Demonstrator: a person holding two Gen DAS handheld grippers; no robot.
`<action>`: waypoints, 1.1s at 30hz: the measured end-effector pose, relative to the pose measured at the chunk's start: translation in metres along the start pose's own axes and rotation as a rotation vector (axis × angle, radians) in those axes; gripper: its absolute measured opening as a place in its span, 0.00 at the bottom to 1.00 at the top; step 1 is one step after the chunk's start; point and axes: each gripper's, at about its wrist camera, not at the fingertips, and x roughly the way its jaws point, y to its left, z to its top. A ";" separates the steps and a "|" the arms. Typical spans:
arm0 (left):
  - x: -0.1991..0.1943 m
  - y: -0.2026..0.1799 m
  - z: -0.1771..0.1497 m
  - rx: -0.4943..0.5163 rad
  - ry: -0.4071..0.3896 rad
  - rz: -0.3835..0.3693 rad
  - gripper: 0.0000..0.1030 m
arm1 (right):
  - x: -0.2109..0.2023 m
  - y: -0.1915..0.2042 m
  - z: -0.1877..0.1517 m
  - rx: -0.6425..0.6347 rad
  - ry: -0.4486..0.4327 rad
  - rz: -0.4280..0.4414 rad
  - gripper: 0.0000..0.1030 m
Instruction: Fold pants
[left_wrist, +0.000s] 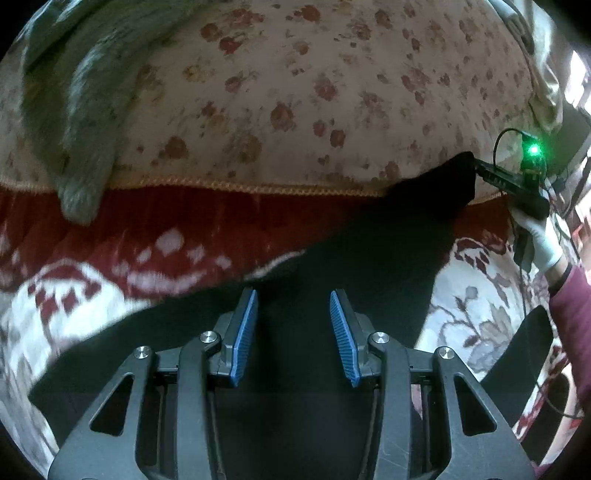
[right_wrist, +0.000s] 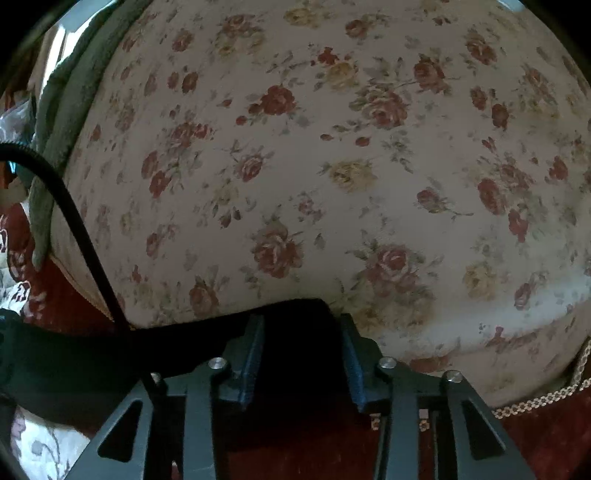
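The black pants (left_wrist: 369, 251) stretch from under my left gripper (left_wrist: 293, 306) up and right to my right gripper (left_wrist: 480, 171) at the bed's edge. My left gripper's blue pads (left_wrist: 243, 332) stand apart over the dark cloth, gripping nothing. In the right wrist view the pants (right_wrist: 299, 332) fill the gap of my right gripper (right_wrist: 301, 328). Its fingers (right_wrist: 255, 350) stand wide with the cloth lying between them, and whether they press on it does not show.
A floral bedsheet (right_wrist: 332, 166) covers the bed ahead. A grey fuzzy blanket (left_wrist: 85, 110) hangs over its left edge. A red and white patterned carpet (left_wrist: 110, 258) lies below. A black cable (right_wrist: 74, 221) crosses the left of the right wrist view.
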 end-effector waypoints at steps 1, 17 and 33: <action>0.002 0.001 0.003 0.015 0.003 -0.002 0.39 | -0.001 -0.001 0.000 -0.006 -0.004 0.000 0.20; 0.054 -0.021 0.004 0.312 0.130 0.137 0.21 | -0.034 -0.010 0.002 0.056 -0.025 0.127 0.07; -0.047 -0.067 -0.025 0.246 -0.078 0.147 0.09 | -0.137 -0.025 -0.035 0.161 -0.114 0.191 0.07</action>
